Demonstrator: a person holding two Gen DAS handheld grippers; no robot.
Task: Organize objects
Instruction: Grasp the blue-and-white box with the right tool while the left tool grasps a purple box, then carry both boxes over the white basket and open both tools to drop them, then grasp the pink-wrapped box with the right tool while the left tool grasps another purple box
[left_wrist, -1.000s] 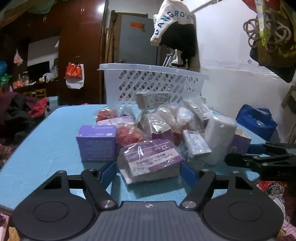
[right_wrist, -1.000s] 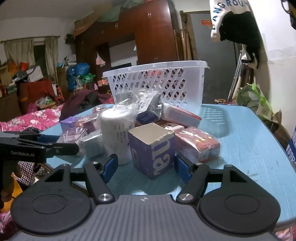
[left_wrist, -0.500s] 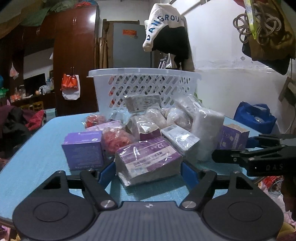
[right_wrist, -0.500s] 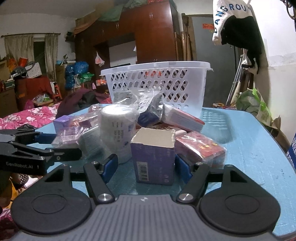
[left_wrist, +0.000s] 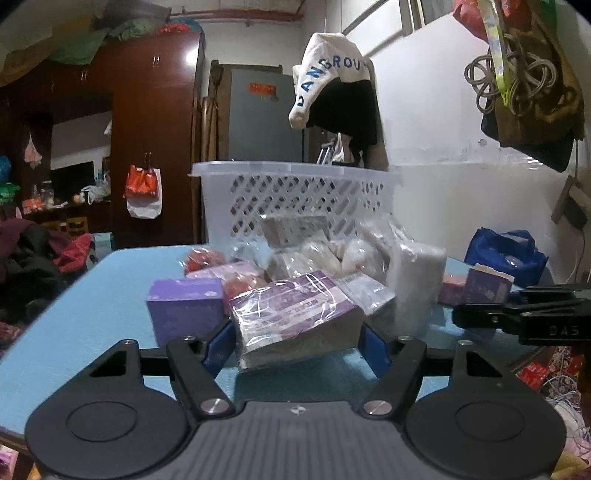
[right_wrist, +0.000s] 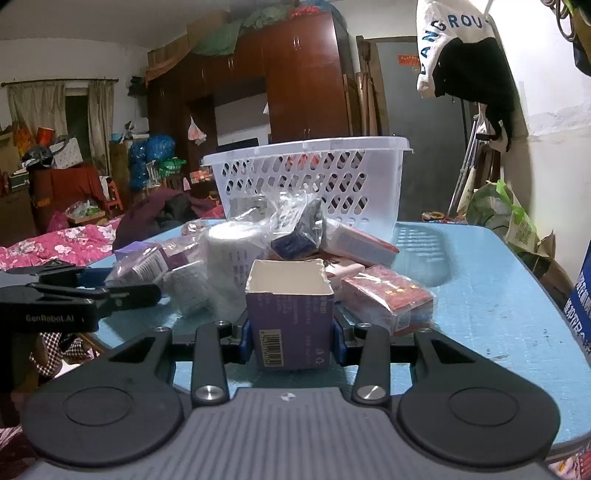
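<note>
My left gripper (left_wrist: 295, 345) has its jaws closing on a purple pack in clear wrap (left_wrist: 295, 317); both blue pads touch its sides near the front of the blue table (left_wrist: 92, 314). My right gripper (right_wrist: 290, 343) is shut on an open-topped purple box (right_wrist: 290, 325) with a barcode facing me. The same box (left_wrist: 487, 288) shows at the right of the left wrist view. A white lattice basket (left_wrist: 295, 192) (right_wrist: 306, 173) stands behind the pile of wrapped goods. The left gripper (right_wrist: 159, 291) also shows at the left edge of the right wrist view.
A small purple box (left_wrist: 184, 310) sits left of the pack, a white wrapped roll (left_wrist: 417, 280) (right_wrist: 229, 258) to its right. A red wrapped pack (right_wrist: 388, 299) lies right of the held box. Bare table top (right_wrist: 480, 277) stretches to the right. Wardrobes and clutter fill the room.
The right jaws have closed onto the open purple box, which turned square to the camera. The left jaws narrowed onto the wrapped pack, and the left view tipped slightly upward.
</note>
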